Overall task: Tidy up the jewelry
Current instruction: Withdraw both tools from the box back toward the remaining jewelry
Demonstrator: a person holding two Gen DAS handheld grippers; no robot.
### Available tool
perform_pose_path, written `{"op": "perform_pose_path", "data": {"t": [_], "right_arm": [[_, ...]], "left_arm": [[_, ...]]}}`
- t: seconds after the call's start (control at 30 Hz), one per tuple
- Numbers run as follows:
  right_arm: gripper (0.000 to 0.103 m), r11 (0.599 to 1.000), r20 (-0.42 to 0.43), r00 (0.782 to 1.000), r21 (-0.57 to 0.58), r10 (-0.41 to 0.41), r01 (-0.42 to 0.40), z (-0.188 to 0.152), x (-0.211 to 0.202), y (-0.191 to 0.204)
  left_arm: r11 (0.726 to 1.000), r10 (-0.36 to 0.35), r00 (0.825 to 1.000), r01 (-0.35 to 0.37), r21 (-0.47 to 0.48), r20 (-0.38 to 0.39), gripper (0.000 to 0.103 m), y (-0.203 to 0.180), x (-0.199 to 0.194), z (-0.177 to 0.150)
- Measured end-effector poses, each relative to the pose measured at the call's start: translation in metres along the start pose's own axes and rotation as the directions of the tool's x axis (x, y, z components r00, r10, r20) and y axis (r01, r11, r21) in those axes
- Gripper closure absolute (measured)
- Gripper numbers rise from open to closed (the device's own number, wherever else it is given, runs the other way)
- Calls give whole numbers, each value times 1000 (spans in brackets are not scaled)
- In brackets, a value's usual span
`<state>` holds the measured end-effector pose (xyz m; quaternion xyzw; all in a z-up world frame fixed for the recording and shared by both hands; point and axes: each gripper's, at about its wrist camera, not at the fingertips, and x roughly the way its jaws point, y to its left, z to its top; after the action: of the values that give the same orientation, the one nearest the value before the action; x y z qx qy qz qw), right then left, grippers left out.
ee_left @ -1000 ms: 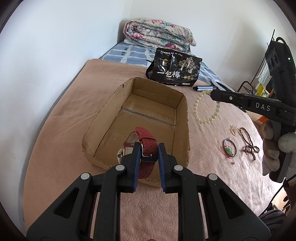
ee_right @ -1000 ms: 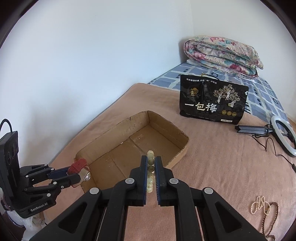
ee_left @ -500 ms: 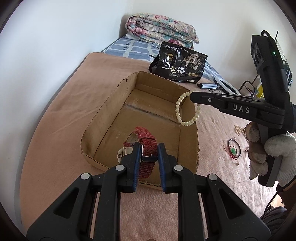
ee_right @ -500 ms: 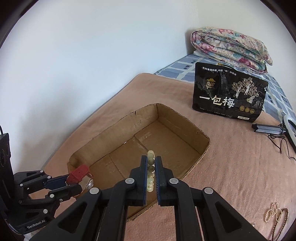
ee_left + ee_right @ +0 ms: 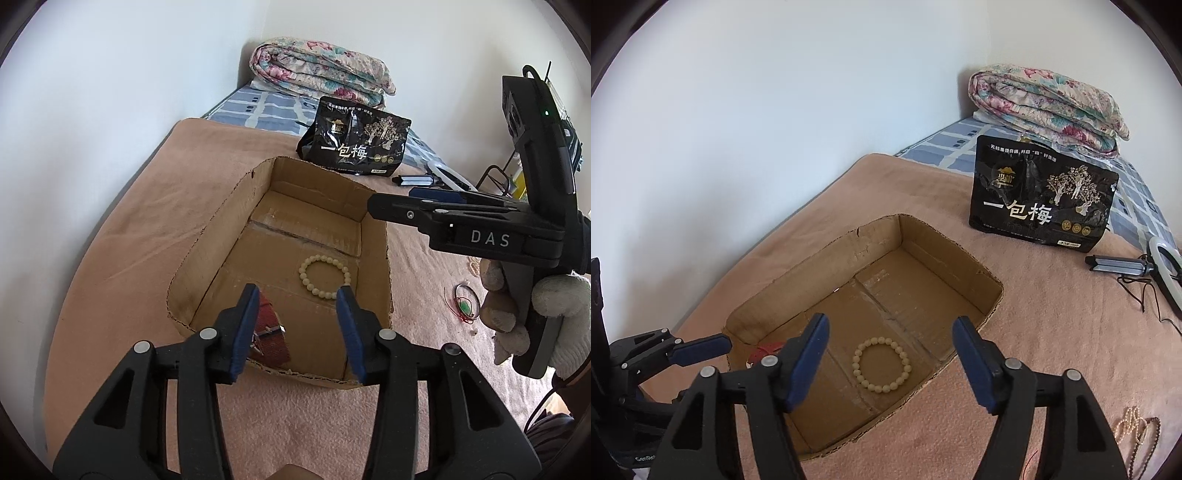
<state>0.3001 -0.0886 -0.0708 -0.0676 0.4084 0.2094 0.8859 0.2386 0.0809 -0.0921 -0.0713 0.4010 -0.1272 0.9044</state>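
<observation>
While both tongs gape wide — left tongs (image 5: 297, 326), right tongs (image 5: 888, 354) — bead bracelet (image 5: 881, 365) (cream) lies flat in cardboard box (image 5: 879, 236).

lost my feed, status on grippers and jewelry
Left gripper open, right gripper open. Bead bracelet and red watch inside cardboard box. Nothing blocking.

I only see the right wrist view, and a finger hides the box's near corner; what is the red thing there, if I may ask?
Observer: A red-strapped watch, lying on the cardboard box floor.
Operator: Is the left hand-held gripper holding it?
Observer: No, the left hand-held gripper is open, gripping nothing.
Operator: Anything outside I'm missing?
Observer: A green pendant on red cord, on the blanket right of the box.
</observation>
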Motion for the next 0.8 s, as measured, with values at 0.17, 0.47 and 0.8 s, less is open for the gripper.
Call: {"op": "perform_pose_path", "data": {"t": [0.17, 0.47, 0.8], "right_arm": [[14, 999, 25, 999, 0, -39, 39, -2, -11, -1], [12, 995, 64, 993, -8, -101, 102, -6, -38, -6], [12, 989, 87, 986, 57, -144, 139, -29, -79, -43]], "left_arm": [[1000, 9, 1000, -9, -4, 10, 59, -2, -6, -1], [1000, 30, 999, -30, 1, 29, 59, -10, -22, -6], [998, 35, 998, -38, 44, 53, 59, -40, -36, -13]]}}
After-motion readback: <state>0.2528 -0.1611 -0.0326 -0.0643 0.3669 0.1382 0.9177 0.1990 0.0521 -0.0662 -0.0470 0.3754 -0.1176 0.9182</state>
